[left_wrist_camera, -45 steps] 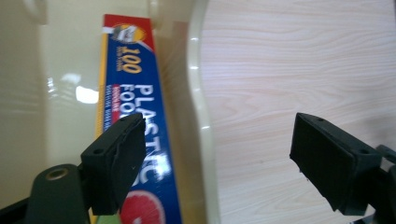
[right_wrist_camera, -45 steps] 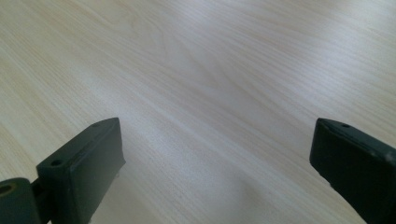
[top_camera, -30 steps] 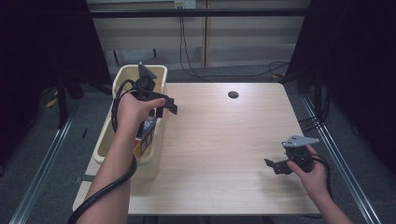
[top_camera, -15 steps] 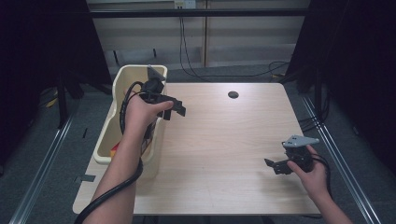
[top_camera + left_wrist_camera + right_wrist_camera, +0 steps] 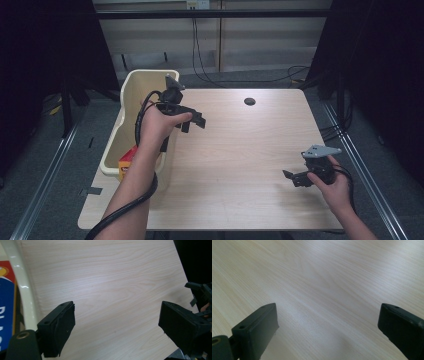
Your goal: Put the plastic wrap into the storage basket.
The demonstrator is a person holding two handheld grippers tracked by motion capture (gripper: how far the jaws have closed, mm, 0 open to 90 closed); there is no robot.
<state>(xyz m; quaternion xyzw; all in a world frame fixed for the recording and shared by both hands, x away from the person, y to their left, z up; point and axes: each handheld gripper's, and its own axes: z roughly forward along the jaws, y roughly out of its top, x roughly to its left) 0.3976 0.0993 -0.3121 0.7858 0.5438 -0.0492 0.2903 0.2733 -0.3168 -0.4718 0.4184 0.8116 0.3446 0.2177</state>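
Left gripper point(image 5: 192, 120): held up over the table's left edge, right next to the bin, jaws pointing out across the table toward the right. Jaws stand wide apart with nothing between them, just bare wood showing through the gap.

Right gripper point(image 5: 296, 177): down near the table's near right corner, jaws aimed left over the tabletop. Also spread wide, nothing in them.

Bin point(image 5: 131, 89): cream plastic tub sitting along the left edge of the table, its long side running from near to far. The left hand point(image 5: 157, 125) is just beside its right wall.

Box in the bin point(image 5: 128, 159): red and yellow packet at the near end of the tub, mostly hidden behind the left forearm in the high view. Can't read what it is from there.

Left gripper view extras: you get the bin's rim point(image 5: 23, 287) up close at the left, plus a slice of the packet point(image 5: 6, 305) with blue and red print, which the high view doesn't give you. The other gripper point(image 5: 201, 293) pokes in at the far right edge.

Right gripper view: plain wood grain point(image 5: 317, 290) between its two black pads, so that's the clearest proof it's carrying nothing.

Table point(image 5: 240, 150): light wood top, with a small dark round hole point(image 5: 249, 101) near the far edge, seen from the high view.
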